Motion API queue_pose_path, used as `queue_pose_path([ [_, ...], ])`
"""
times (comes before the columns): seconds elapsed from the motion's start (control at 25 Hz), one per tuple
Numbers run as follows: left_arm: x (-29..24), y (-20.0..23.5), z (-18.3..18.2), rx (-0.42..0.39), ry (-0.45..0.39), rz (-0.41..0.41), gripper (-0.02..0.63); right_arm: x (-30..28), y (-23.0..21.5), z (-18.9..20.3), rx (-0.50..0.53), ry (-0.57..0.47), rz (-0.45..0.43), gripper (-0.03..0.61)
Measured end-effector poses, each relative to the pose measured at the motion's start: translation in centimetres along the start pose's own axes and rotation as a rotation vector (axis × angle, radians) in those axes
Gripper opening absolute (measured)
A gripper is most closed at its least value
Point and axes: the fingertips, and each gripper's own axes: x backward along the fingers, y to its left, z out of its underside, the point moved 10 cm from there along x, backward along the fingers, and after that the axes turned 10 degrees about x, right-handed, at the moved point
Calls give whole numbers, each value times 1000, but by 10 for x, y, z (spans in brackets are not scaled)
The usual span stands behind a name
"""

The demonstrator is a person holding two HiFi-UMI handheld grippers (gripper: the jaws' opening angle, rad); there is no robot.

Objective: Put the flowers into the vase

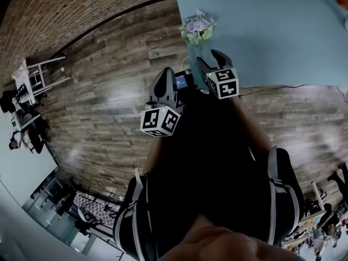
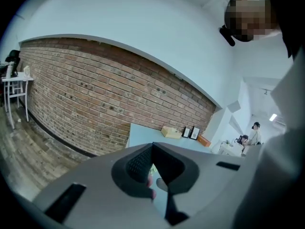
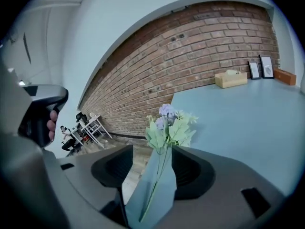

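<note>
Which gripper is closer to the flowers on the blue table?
Right. The right gripper, jaws open, sits just short of the flowers, their stem lined up between its jaws. The left gripper is farther back, over the wooden floor.

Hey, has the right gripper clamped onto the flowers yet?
No, the right gripper has its jaws wide apart, with the stem of the flowers lying between them on the table.
</note>
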Motion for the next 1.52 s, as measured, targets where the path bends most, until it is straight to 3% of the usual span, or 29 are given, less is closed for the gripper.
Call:
queue_pose_path([
  [0.2, -7, 17, -12, -20, 2, 30, 29, -43, 0, -1, -24, 70, 35, 277],
  [0.44, -24, 60, -37, 58, 39, 108, 29, -80, -6, -10, -54, 202, 122, 299],
  [0.76, -38, 108, -48, 115, 108, 202, 29, -123, -16, -10, -112, 384, 165, 327],
  [1.08, -37, 139, -60, 144, 127, 204, 29, -148, -20, -9, -153, 469, 247, 323],
  [1.16, -41, 141, -61, 144, 135, 212, 29, -147, -23, -10, -139, 484, 264, 297],
  [1.28, -44, 146, -63, 148, 151, 222, 29, -150, -24, -12, -133, 502, 270, 189],
  [1.52, -49, 144, -67, 139, 172, 243, 29, -145, -34, -18, -206, 503, 180, 137],
])
